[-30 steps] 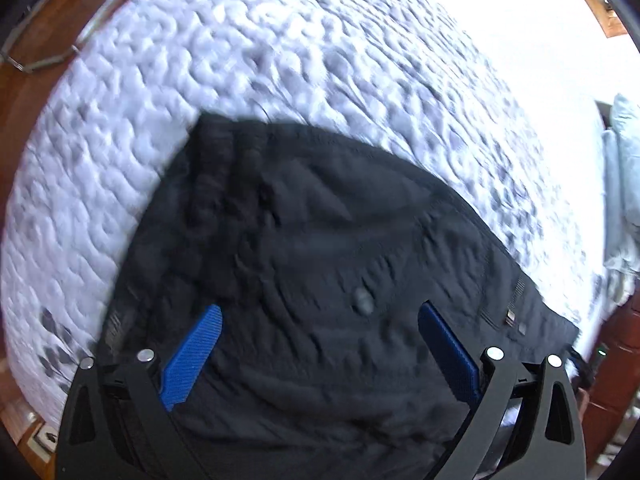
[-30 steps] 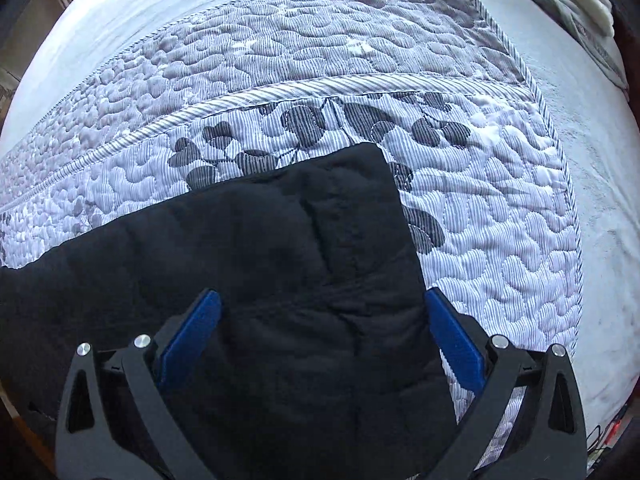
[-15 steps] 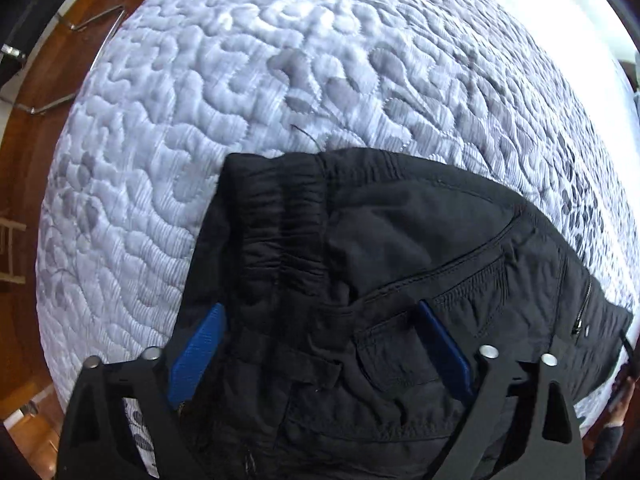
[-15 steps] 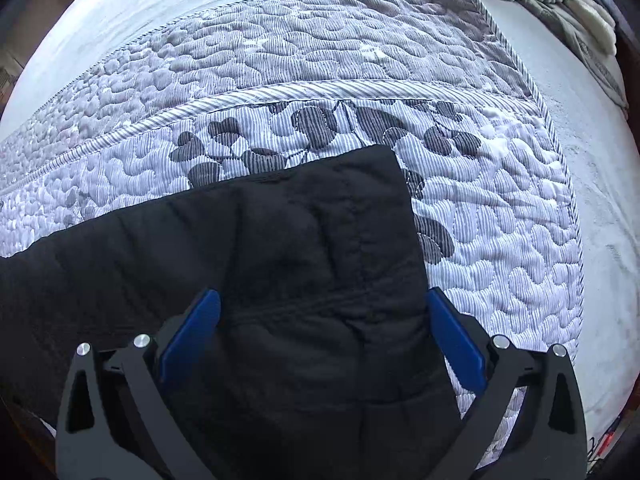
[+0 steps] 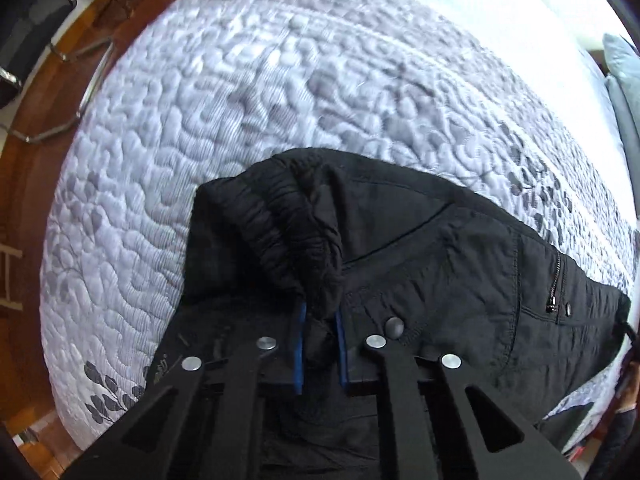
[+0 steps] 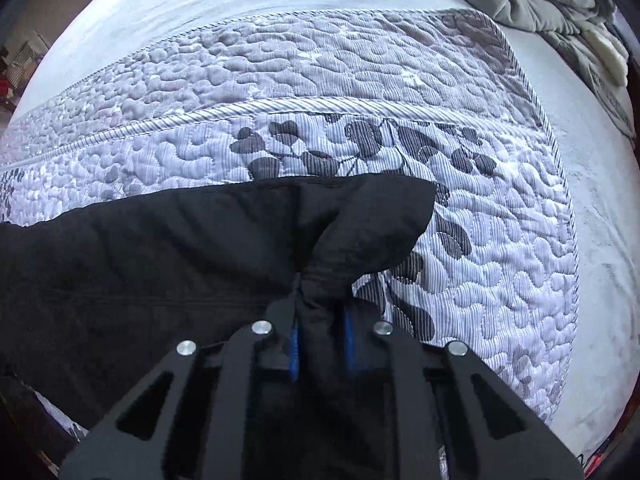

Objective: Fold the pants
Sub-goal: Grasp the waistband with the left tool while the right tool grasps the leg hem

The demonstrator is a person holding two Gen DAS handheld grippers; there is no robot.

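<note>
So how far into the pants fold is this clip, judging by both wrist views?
Early. Done: the black pants lie spread across the quilted bed cover, and both ends are gripped. In hand: the left gripper is shut on the bunched waistband; the right gripper is shut on the leg end. Left: no crosswise fold shows yet, so bringing the ends together remains.
</note>
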